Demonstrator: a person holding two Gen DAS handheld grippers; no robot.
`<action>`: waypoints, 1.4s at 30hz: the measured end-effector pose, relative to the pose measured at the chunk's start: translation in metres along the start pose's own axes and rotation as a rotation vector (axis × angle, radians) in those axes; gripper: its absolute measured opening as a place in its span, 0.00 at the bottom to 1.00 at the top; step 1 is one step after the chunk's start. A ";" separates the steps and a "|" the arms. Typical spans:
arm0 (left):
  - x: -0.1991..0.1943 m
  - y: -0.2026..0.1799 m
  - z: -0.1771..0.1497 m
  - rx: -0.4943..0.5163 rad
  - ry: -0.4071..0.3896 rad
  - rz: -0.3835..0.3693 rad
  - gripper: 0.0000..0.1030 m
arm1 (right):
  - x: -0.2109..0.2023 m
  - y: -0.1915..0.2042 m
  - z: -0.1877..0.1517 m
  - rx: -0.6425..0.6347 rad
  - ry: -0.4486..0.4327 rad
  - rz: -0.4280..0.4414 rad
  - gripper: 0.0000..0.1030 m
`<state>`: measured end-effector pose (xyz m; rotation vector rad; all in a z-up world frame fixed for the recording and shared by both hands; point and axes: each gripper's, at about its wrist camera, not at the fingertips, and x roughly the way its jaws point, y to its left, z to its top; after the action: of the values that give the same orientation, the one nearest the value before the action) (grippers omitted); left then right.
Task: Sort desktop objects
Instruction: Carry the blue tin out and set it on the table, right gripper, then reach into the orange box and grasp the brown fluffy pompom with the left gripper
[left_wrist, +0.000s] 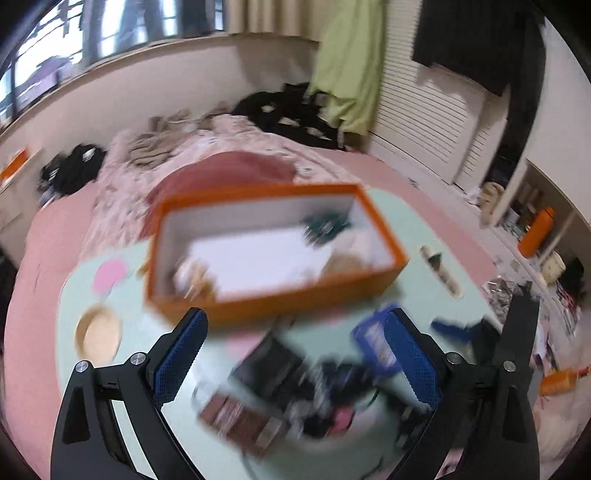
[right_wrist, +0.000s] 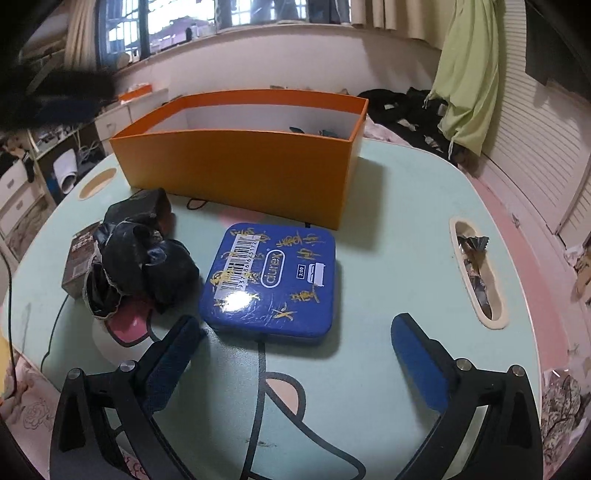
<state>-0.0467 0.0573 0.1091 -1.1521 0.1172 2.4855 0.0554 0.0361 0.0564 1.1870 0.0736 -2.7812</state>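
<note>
Right gripper (right_wrist: 295, 332) sits spread wide just short of the blue tin (right_wrist: 267, 280), probably lining up a grab for the orange box (right_wrist: 236, 170). Left gripper (left_wrist: 295, 332) hangs spread and empty too.

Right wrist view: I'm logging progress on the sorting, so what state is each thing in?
Orange box: open, upright, a few items inside.
Blue tin: lid shut, flat on the table, ungripped.
Black cloth: crumpled beside the tin.
Right gripper: open, empty.
Left gripper: open, empty.
</note>
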 end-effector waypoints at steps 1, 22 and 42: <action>0.009 -0.003 0.012 0.006 0.017 -0.012 0.93 | 0.000 0.000 0.000 0.000 0.000 0.000 1.00; 0.134 0.028 0.045 -0.183 0.407 -0.219 0.36 | -0.002 0.002 -0.002 0.009 -0.002 0.001 1.00; 0.048 0.009 0.045 -0.120 0.196 -0.161 0.62 | -0.003 0.000 -0.002 0.011 -0.003 0.000 1.00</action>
<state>-0.1101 0.0752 0.1024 -1.3963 -0.0690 2.2619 0.0588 0.0370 0.0569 1.1849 0.0590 -2.7872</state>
